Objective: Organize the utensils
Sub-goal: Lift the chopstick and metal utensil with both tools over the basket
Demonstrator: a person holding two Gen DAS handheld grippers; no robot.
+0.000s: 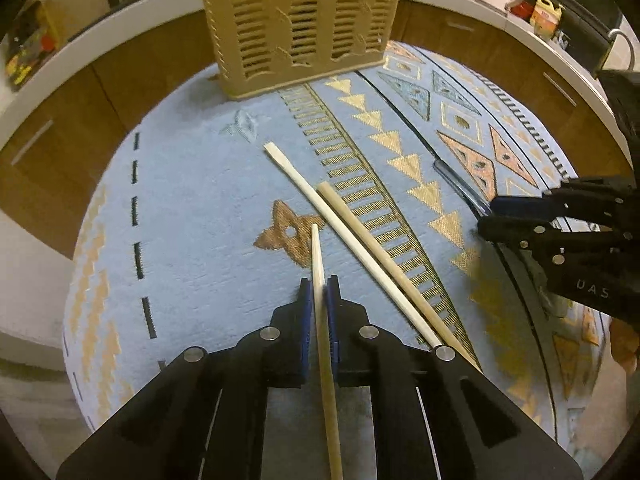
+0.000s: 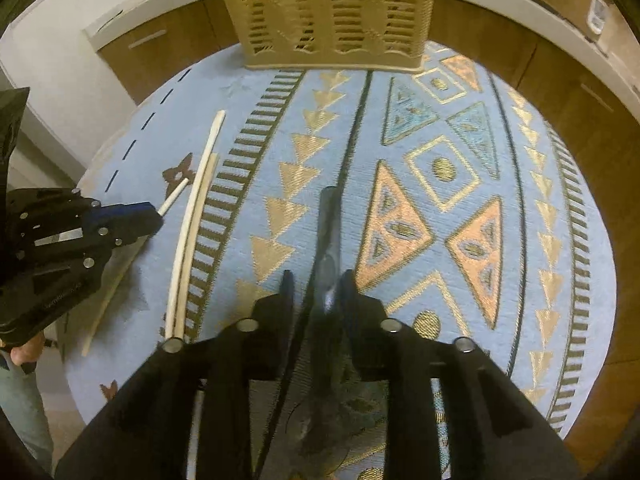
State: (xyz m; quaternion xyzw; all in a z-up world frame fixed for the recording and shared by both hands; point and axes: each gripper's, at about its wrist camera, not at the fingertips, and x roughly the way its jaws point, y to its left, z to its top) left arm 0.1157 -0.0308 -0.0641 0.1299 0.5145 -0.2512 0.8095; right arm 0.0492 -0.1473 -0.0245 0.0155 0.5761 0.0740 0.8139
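Left wrist view: the left gripper (image 1: pixel 319 292) is clenched on a pale stick (image 1: pixel 322 308). The stick pokes out past the tips, over the blue cloth (image 1: pixel 192 220). Just to the right, two more sticks (image 1: pixel 360 248) lie side by side on the cloth, slanting far-left to near-right. The tan basket (image 1: pixel 298 24) stands at the far edge, well apart from them. On the right, the right gripper (image 1: pixel 486 216) holds a dark blue handle (image 1: pixel 460 186). Cupboards (image 1: pixel 60 120) curve round behind.

Right wrist view: the right gripper (image 2: pixel 318 292) has the dark handle (image 2: pixel 329 236) between its tips; I cannot tell how tightly. The basket (image 2: pixel 332 12) stands far ahead. The two sticks (image 2: pixel 192 232) lie to the left. Further left, the left gripper (image 2: pixel 154 216) grips its stick (image 2: pixel 174 196).
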